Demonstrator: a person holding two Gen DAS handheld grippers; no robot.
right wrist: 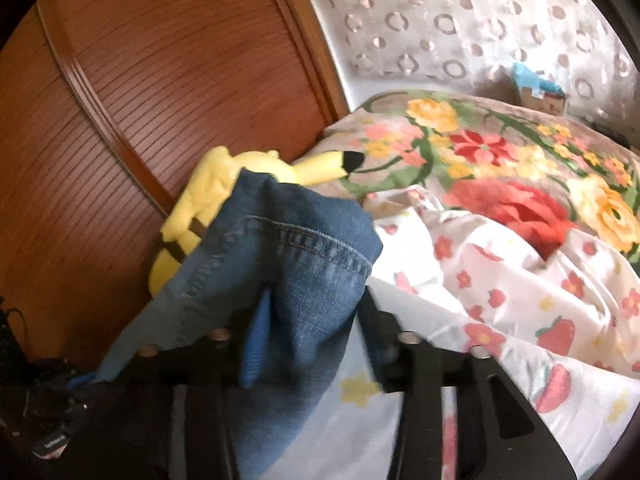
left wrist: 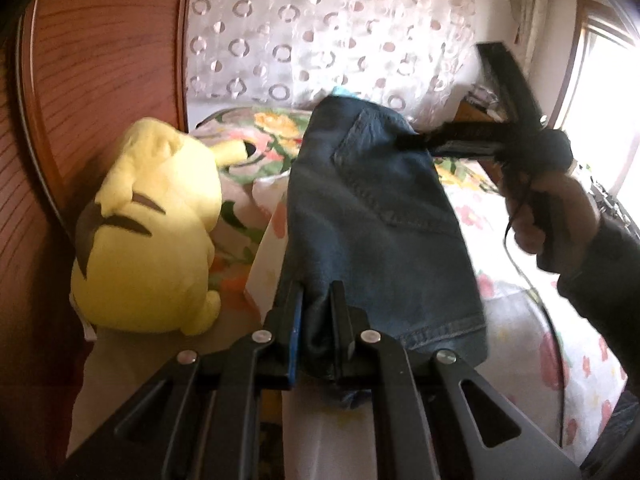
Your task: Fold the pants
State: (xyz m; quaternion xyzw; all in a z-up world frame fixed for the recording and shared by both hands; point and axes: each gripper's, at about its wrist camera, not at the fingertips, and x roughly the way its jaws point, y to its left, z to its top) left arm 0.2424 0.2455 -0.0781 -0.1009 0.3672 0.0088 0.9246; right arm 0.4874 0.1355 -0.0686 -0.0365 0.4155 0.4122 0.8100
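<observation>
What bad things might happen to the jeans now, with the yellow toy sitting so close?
1. The right gripper has its fingers spread apart with the jeans only draped between them, so that end might slip off and the fold come undone.
2. The left gripper is pinching just a small bunch of denim; a tug may pull it loose.
3. The yellow plush toy sits right beside the jeans, so the cloth might land on it or knock it over.

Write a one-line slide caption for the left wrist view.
Left gripper shut on blue jeans above a floral bed, yellow plush toy alongside.
</observation>
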